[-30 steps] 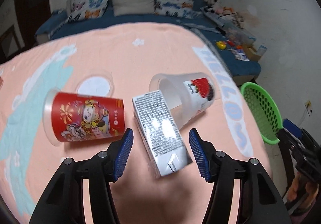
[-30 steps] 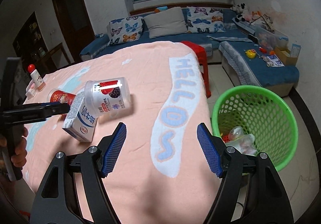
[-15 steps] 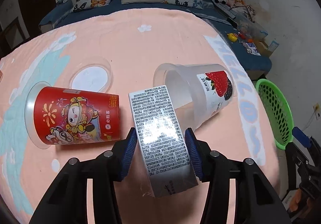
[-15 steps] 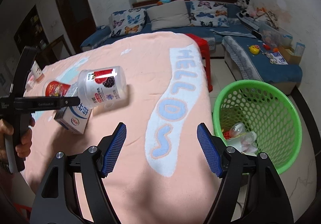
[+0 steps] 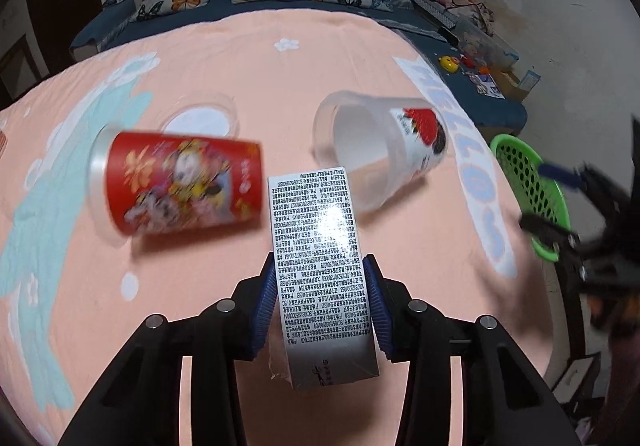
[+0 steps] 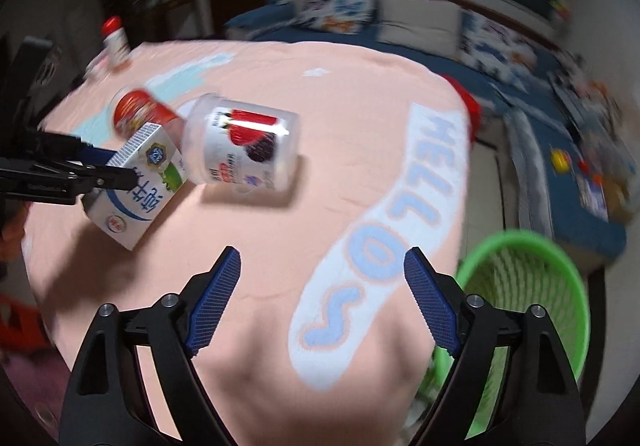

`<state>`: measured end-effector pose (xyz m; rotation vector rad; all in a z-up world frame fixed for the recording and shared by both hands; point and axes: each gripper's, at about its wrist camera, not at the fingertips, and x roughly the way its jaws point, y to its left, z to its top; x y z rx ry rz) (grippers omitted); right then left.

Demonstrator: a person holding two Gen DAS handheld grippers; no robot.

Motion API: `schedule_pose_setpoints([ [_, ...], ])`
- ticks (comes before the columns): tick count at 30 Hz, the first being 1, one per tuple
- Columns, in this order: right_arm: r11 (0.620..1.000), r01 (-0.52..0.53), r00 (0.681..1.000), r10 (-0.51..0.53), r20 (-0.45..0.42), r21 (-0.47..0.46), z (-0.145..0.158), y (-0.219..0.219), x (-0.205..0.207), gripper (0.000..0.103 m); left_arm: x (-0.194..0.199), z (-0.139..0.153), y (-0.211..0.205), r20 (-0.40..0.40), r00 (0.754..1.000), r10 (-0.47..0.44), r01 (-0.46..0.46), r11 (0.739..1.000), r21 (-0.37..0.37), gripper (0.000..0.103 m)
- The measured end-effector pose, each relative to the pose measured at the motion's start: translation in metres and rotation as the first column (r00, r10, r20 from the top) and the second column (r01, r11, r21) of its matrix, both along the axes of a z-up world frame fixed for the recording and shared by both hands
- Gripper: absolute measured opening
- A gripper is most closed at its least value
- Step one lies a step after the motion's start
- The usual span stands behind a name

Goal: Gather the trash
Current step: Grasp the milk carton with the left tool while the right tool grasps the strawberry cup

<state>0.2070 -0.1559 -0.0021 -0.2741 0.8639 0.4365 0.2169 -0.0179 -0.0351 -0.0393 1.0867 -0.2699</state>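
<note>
the left hand-held gripper has just been closing and its blue pads now sit against both sides of the milk carton, which lies on the pink-clothed bench with its printed panel facing up; from the right wrist view the carton seems tipped with one end raised, so the pick-up looks under way rather than finished. the right hand-held gripper has just been opening and stands wide with nothing between its jaws, hovering over the "hello" lettering at the bench's near edge. the green basket stands on the floor just beside that edge, and only blurred shapes show at its bottom (i cannot tell what they are from this frame). as a judgement, the collecting is only partly done: three pieces at least are left on the bench. the red cup lies on its side just beside the carton, the clear strawberry cup lies on its side at the carton's far end, touching or nearly touching it, and a flat round lid rests behind the red cup. the carton has yet to travel to the basket, and the free right gripper seems best placed to take the strawberry cup next.
</note>
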Motion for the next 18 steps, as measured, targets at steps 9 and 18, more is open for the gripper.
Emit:
schedule_pose_setpoints([
  [9,0.894,-0.403,0.915,0.4,-0.06,-0.195,0.001,0.07,0.042,0.094,-0.025,-0.001,0.03,-0.049,0.998,0.042,-0.041,0.999,0.005,0.041],
  [18,0.681,-0.633,0.766,0.62,-0.169,-0.368,-0.02,0.116,0.065,0.098,-0.028,-0.006,0.045,-0.089,0.995,0.053,-0.053,0.999,-0.003,0.041],
])
